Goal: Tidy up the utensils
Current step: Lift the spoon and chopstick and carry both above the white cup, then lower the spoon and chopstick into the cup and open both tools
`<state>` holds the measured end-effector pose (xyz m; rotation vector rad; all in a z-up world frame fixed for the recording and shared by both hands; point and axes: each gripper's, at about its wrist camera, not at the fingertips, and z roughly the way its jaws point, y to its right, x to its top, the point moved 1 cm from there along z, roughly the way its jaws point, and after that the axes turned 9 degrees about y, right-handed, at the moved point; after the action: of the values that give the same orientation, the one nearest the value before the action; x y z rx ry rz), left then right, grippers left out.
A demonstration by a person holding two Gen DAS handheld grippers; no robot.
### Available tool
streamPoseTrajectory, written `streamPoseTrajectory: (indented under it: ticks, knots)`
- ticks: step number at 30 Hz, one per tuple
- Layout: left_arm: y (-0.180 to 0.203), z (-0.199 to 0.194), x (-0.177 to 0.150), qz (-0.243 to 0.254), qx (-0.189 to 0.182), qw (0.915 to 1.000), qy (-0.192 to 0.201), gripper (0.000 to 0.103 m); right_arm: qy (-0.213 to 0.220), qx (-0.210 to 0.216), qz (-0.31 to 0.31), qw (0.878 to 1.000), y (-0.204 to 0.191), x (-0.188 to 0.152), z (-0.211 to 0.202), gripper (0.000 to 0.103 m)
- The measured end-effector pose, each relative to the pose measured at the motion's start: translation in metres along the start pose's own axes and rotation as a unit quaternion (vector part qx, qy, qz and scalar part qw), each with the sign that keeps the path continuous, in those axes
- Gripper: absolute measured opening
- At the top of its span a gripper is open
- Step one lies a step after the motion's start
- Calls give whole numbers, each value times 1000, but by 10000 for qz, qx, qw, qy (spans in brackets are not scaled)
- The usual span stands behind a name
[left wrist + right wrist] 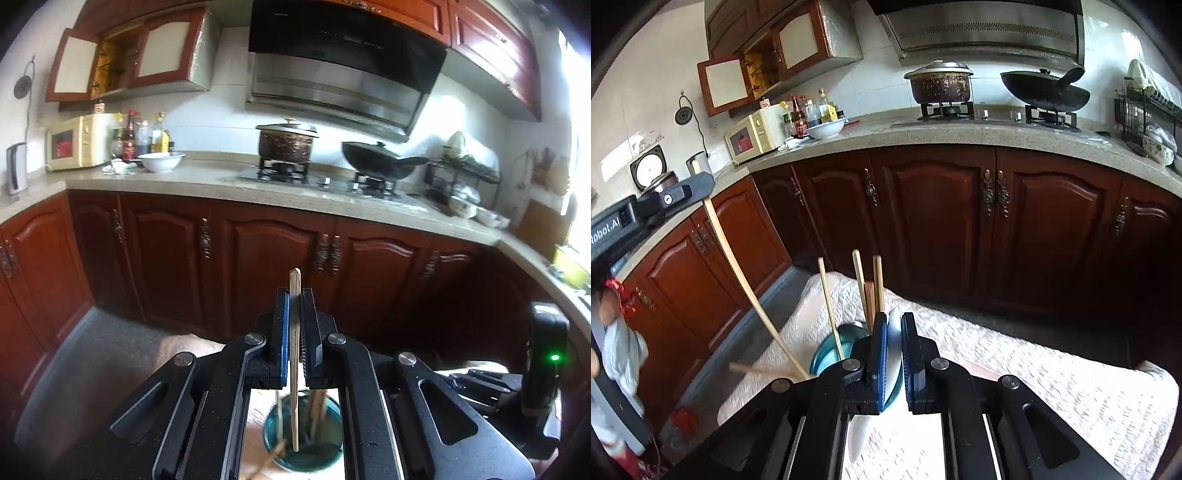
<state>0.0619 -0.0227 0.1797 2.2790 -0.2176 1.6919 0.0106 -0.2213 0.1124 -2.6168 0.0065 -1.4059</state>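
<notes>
Chopstick [294,332]: pale wood, slim, square-cut top; held near-vertical, lower tip inside the cup [303,439].
Cup: teal, translucent, on a white quilted cloth [1034,369]; several chopsticks already lean in it, and one more lies on the cloth beside it.
Left gripper [294,295]: clamped narrow on the chopstick, directly above the cup.
Right gripper [894,325]: closed on a white spoon [894,354], just beside the cup.
Advice: keep the stick upright, lower until the tip seats, then release; avoid knocking the leaning sticks.

Both grippers clamped, fingers pointing forward.
Our left gripper [294,295] pinches a chopstick [294,369] upright; our right gripper [894,332] grips a white spoon [882,387].
</notes>
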Motion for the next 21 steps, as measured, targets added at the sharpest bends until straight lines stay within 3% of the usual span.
streamPoseTrajectory:
  ticks: [10,21]
  knots:
    - [0,56,-44,48,198,9993,-301,4,60,-333,-315,9989,-3,-8,81,7]
    - [20,69,-80,543,231,9948,-825,4,-176,-151,-624,9978,-4,-36,99,8]
